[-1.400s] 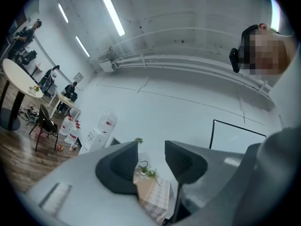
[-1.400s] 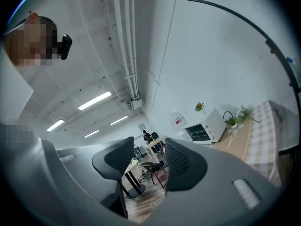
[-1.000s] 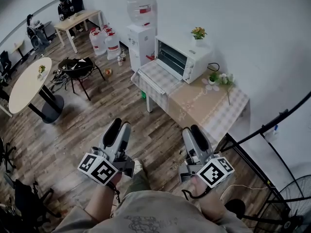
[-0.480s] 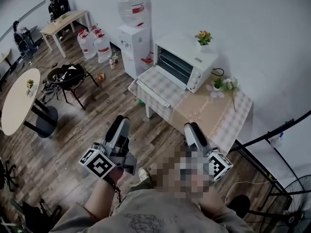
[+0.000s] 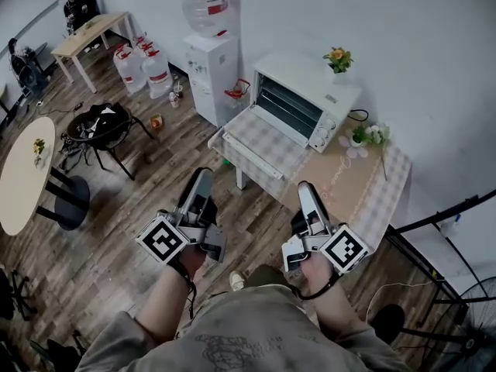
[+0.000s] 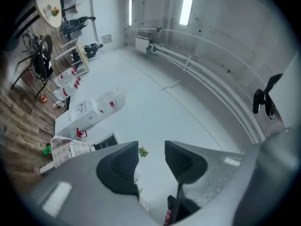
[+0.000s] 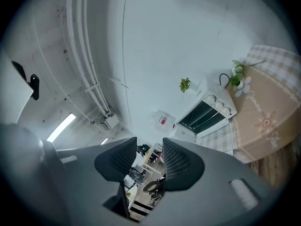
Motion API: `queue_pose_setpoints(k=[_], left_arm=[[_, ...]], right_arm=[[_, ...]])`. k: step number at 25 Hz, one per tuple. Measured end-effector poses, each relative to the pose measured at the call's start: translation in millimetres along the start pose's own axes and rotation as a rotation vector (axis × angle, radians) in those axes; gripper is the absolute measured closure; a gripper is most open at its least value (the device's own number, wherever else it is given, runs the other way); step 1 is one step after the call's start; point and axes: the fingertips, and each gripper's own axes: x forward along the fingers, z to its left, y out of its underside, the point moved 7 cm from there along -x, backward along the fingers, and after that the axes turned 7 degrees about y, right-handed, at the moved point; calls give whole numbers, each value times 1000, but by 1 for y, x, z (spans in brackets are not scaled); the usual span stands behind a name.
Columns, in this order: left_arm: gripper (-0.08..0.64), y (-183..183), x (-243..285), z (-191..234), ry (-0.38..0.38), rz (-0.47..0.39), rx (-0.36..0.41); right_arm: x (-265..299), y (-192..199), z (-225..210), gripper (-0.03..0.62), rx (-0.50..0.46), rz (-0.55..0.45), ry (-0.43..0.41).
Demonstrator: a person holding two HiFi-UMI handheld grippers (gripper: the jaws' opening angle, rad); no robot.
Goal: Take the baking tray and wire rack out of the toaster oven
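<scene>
Both grippers had moved closer to the table [image 5: 353, 200]. Left gripper [image 5: 203, 177] and right gripper [image 5: 304, 190] each held their jaws slightly apart, with nothing between them. Toaster oven [image 5: 304, 99] stood there with its door down; baking tray and wire rack inside were indistinct. The red label on the water bottle [image 5: 208, 2] was illegible.

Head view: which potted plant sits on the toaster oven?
The orange-flowered plant, on the toaster oven's top. The white-flowered plant stands on the checked tablecloth beside it.
</scene>
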Motion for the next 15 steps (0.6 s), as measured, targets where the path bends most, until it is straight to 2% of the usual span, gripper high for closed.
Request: queue_pose_setpoints(k=[5,8,11,15], left_arm=[[390,-7,21,34,4,-16,-110],[390,-6,39,52,38,13,-162],[390,-8,57,69,60,41,-193],[390,-9,87,100,43,65,-227]], right_arm=[[37,6,-16,417,80,-16,34],[61,5,-28,419,99,-21,34],[84,5,-39,416,95,-18,54],[118,0,-59,416,121,-18,91]])
